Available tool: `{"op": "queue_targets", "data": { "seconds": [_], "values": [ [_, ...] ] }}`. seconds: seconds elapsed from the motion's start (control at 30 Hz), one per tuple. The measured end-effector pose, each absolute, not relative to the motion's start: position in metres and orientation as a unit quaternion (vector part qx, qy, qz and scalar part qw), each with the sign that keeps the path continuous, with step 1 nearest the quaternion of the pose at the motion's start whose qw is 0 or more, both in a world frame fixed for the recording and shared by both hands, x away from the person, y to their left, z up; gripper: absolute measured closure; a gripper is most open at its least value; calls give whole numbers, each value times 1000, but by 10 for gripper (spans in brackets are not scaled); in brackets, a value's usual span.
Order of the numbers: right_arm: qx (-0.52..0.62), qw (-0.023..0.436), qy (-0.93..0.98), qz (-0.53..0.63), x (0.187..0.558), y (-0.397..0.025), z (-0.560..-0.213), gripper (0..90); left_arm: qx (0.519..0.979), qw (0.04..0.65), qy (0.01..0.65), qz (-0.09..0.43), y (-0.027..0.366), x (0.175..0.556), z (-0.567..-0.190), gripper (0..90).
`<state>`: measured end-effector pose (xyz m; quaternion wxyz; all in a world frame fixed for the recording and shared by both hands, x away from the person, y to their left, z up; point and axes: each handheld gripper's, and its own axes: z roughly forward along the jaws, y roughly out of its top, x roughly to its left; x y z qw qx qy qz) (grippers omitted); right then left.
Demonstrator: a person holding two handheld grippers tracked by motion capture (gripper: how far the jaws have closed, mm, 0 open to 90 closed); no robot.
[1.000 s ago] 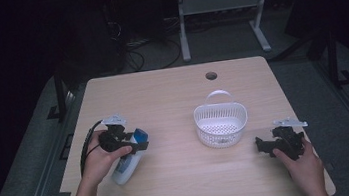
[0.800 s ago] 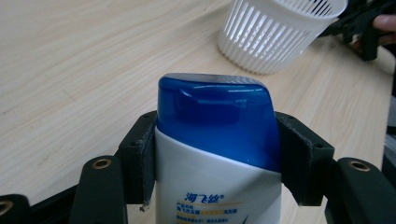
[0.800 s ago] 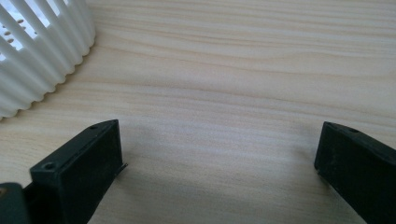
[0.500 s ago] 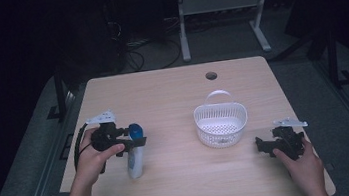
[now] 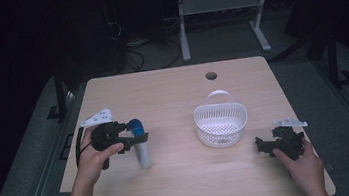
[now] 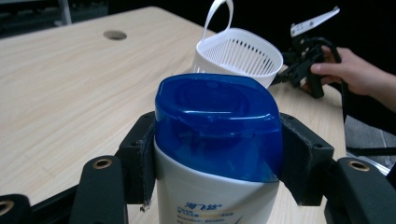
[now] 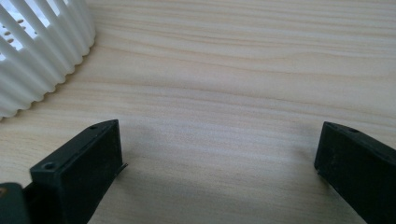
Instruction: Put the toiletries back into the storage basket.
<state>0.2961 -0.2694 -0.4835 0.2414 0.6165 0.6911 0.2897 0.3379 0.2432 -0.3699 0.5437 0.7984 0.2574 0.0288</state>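
A white bottle with a blue cap (image 5: 140,141) stands upright at the table's left, held near its top by my left gripper (image 5: 136,138). In the left gripper view the jaws press both sides of the blue cap (image 6: 218,125), so the left gripper (image 6: 218,158) is shut on the bottle. A white slatted basket (image 5: 221,124) with a raised handle sits right of centre. My right gripper (image 5: 261,144) rests low on the table near the right front edge, just right of the basket. Its jaws stand wide apart over bare wood in the right gripper view (image 7: 219,158), with the basket's wall (image 7: 37,51) at upper left.
The light wooden table (image 5: 173,103) has a round cable hole (image 5: 211,76) near its far edge. Dark floor, cables and a white frame stand beyond the table. Bare wood lies between bottle and basket.
The bottle went from lying tilted under my left hand to standing upright, and the left gripper shifted slightly left and up with it. The right gripper stayed where it was.
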Motion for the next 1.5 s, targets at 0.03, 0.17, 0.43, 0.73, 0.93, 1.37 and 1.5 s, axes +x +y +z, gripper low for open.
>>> {"op": "queue_targets", "data": {
  "seconds": [0.03, 0.17, 0.43, 0.73, 0.93, 1.37, 1.5],
  "values": [
    [616, 241, 691, 290, 296, -269, -484, 4, 796, 548, 256, 29, 243, 338, -369, 378],
    [617, 241, 691, 290, 296, -269, -484, 4, 795, 552, 250, 31, 241, 338, -367, 378],
    [617, 241, 691, 290, 296, -269, -484, 4, 794, 559, 236, 35, 235, 340, -360, 378],
    [616, 242, 691, 290, 296, -269, -484, 4, 790, 571, 222, 32, 227, 346, -352, 378],
    [616, 242, 691, 290, 296, -269, -484, 4, 792, 571, 212, 35, 217, 352, -342, 378],
    [616, 241, 691, 290, 296, -269, -483, 4, 791, 582, 185, 35, 194, 366, -318, 378],
    [616, 241, 691, 290, 296, -269, -483, 4, 791, 584, 178, 39, 186, 370, -311, 378]
  ]
}}
